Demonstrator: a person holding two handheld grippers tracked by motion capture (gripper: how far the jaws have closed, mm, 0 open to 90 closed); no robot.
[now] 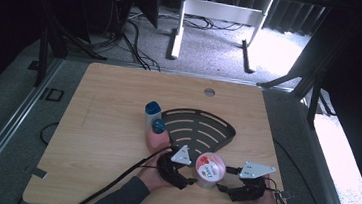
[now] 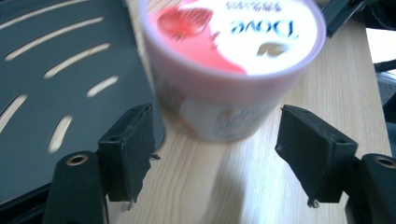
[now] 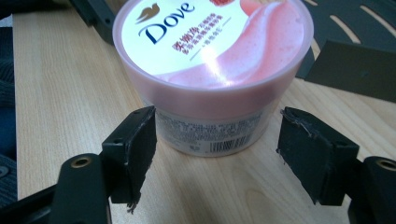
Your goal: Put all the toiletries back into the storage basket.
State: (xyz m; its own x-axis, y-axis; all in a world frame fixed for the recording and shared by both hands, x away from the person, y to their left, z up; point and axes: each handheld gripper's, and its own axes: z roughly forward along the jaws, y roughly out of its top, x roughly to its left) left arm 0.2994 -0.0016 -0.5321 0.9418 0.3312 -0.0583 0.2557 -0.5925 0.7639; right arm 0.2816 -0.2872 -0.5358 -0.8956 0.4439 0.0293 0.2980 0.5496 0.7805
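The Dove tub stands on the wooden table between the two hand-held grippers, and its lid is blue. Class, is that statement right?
Not quite. The lid of the Dove tub is white and pink, not blue, as the right gripper view shows. The rest holds: it stands on the wooden table between the left hand-held gripper and the right hand-held gripper.

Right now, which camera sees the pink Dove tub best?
The right gripper view: the Dove tub is sharp there, with lid, logo and barcode readable. The left gripper view shows it blurred and upside down. The high view shows it small, standing on the table.
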